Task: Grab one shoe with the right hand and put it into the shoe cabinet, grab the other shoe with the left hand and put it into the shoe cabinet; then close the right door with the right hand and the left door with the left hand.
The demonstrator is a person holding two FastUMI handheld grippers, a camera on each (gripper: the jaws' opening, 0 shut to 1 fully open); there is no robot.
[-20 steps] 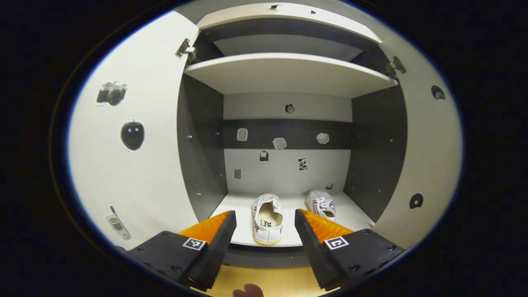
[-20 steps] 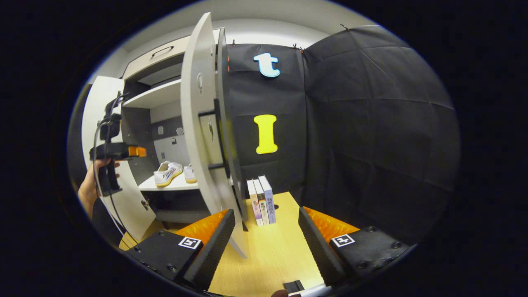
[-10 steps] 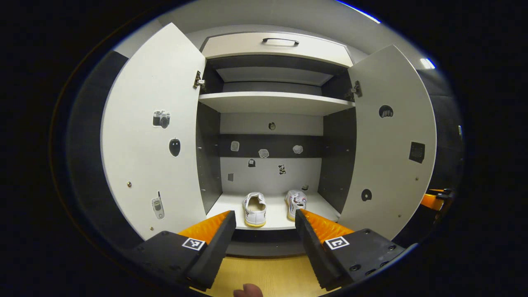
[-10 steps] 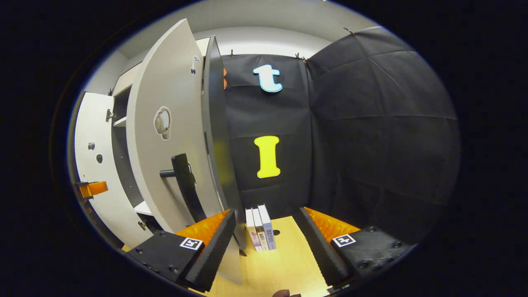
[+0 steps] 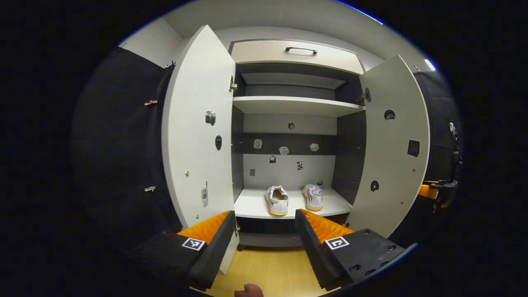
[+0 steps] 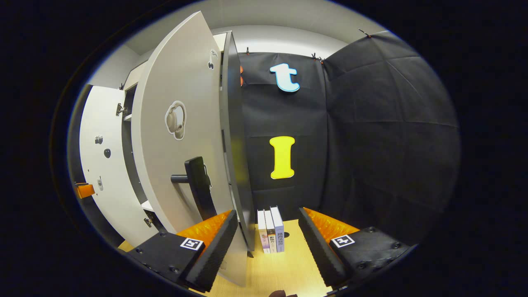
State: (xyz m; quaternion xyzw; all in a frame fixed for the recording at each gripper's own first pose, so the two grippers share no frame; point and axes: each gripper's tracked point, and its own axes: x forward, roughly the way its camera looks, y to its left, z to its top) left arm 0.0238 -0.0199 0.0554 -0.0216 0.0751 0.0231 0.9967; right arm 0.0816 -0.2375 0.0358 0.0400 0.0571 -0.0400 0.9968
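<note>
In the left gripper view the left hand-held gripper (image 5: 264, 231) hangs with its fingers apart and nothing between them, over a strip of wooden floor (image 5: 268, 272) in front of the shoe cabinet (image 5: 295, 49). Beyond the fingertips both doors stand open: the left door (image 5: 194, 136), carrying small stickers, and the right door (image 5: 392, 152), whose inner face is turned this way. Between them, on the lower shelf (image 5: 251, 206), the two shoes sit side by side, the left shoe (image 5: 277, 199) near the front edge with its heel toward the camera and the right shoe (image 5: 313, 196) just beside it, a little farther back. An upper shelf (image 5: 293, 106) spans the cabinet above. In the right gripper view the right hand-held gripper (image 6: 267, 235) also has its fingers spread and holds nothing; its left finger sits just beside the outer face of the right door, below the dark handle (image 6: 198, 187), which the left gripper view cannot see. Three books (image 6: 271, 231) stand upright on the floor against the booth wall, past the door's edge.
</note>
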